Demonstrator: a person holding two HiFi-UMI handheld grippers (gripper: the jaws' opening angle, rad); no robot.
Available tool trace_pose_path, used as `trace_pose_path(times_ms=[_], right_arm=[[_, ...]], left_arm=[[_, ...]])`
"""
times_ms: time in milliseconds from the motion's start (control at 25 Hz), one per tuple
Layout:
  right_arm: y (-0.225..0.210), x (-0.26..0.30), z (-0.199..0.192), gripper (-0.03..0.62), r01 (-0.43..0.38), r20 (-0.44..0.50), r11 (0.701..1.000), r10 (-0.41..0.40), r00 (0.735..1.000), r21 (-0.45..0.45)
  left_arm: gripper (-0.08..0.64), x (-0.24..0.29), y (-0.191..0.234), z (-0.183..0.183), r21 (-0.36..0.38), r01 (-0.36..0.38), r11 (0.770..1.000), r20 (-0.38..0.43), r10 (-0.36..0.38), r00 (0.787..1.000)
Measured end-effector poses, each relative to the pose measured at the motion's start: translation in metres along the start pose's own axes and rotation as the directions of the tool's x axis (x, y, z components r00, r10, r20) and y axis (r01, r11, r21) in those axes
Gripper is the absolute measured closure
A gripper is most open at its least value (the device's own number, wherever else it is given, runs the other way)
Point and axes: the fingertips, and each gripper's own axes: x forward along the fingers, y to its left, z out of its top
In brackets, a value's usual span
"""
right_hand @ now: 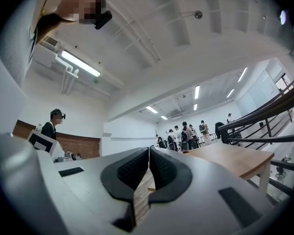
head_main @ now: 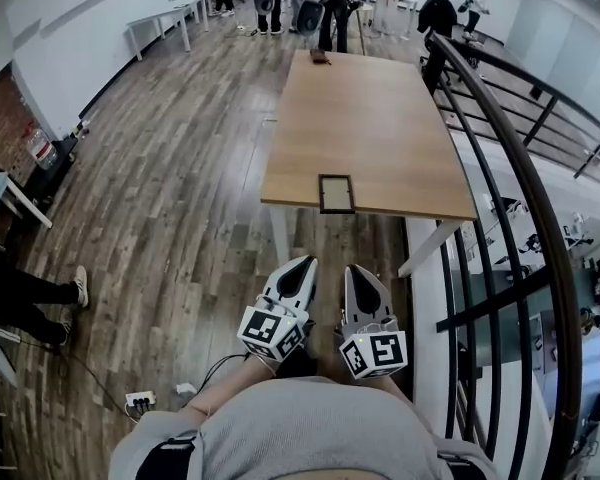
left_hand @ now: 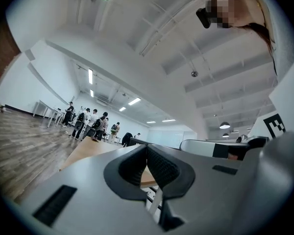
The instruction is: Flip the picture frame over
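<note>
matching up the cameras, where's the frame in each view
Head view: frame near the centre, on the near edge of the table.
Left gripper view: not in it.
Right gripper view: not in it.
Landmark: the table, left of the jaws in the left gripper view, right of them in the right gripper view.

The frame point(head_main: 336, 194) is a small upright rectangle with a thin dark border around a dull grey-brown panel. It lies flat on the light wooden desk point(head_main: 370, 118), right at the near edge and a little left of the middle of that edge, its long sides running away down the desk. Nothing touches it. Which face is up cannot be told.
</note>
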Motion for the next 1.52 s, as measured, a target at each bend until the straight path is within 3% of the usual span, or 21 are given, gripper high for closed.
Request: trace_pose_path(times_ms=[600, 1320, 1520], right_arm=[[-0.054, 0.154, 0.005, 0.574, 0.066, 0.028, 0.998, -0.066, 0.997, -0.007], [-0.091, 0.169, 0.007, 0.574, -0.002, 0.011, 0.998, 0.003, 1.0, -0.061], [-0.112, 0.176, -0.026, 0.574, -0.002, -0.08, 1.0, 0.004, 0.997, 0.027]], left_arm=[[0.554, 0.13, 0.096, 0.019, 0.004, 0.099, 0.995, -0.034, -0.099, 0.995], [0.554, 0.165, 0.099, 0.016, -0.002, 0.029, 1.0, 0.014, -0.029, 0.999], [0.554, 0.174, 0.107, 0.0, -0.013, 0.01, 1.0, -0.011, -0.01, 1.0]])
